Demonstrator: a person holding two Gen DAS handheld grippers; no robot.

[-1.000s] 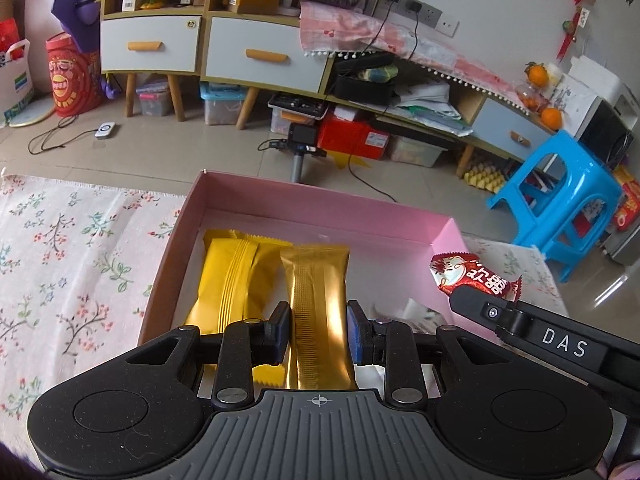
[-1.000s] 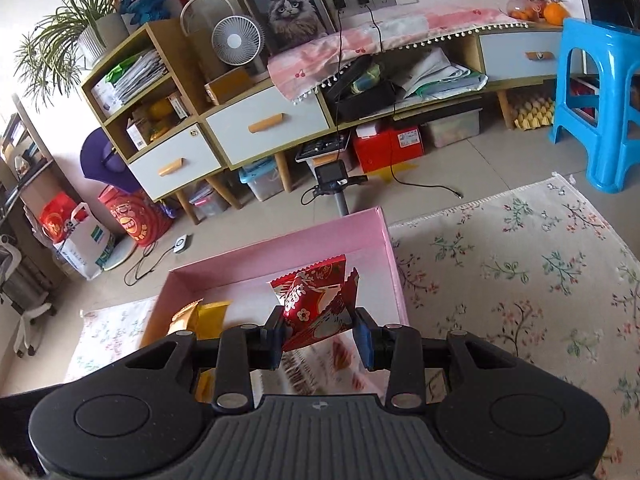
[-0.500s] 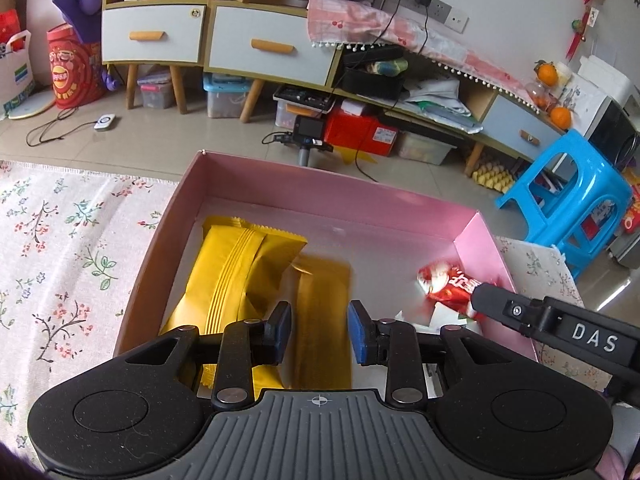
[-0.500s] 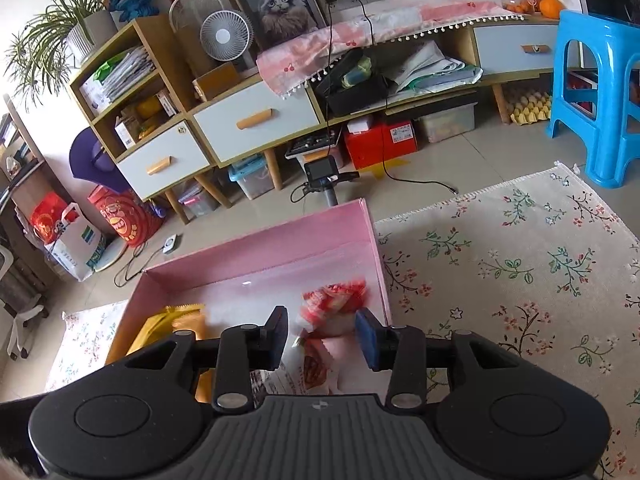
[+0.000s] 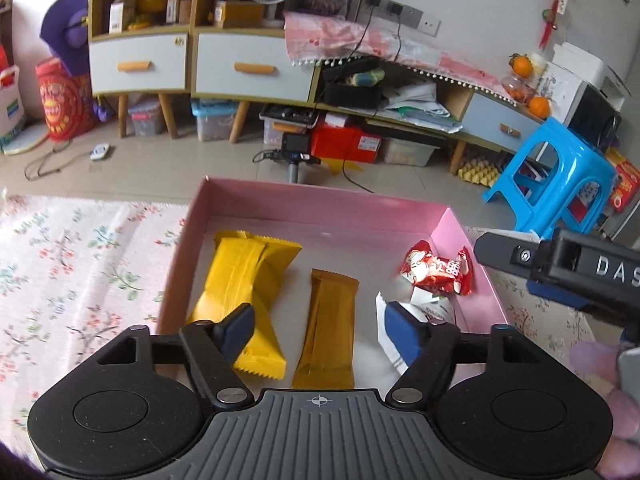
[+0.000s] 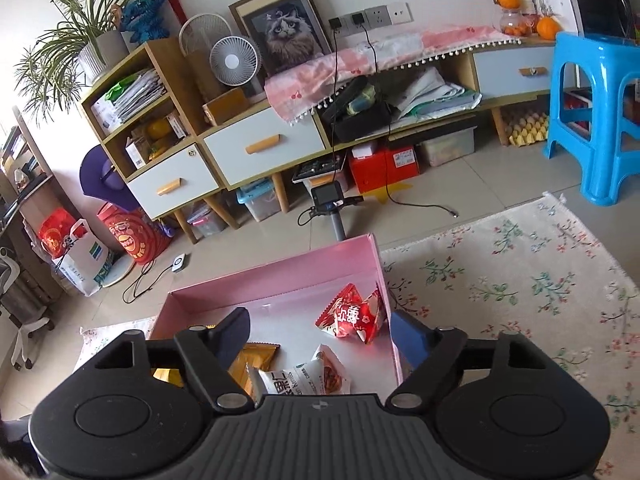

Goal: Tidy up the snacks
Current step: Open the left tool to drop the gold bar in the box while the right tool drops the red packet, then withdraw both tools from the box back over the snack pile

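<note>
Home living room: drawer cabinet [image 6: 224,160], framed cat picture [image 6: 286,30], potted plant [image 6: 76,44], floral rug [image 6: 520,288].

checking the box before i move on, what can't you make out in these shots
- White snack packet: left wrist view, right finger covers it; print unreadable.
- Gold bar: right wrist view, left finger hides most.
- Pink box near wall: gripper bodies cover it in both views.

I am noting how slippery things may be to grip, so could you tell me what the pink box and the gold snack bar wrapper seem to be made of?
Pink box: apparently matte cardboard, judging by its thin, straight, creased walls.
Gold snack bar wrapper: probably metallised plastic film, with a satin sheen, a lengthwise seam and crimped ends.
</note>
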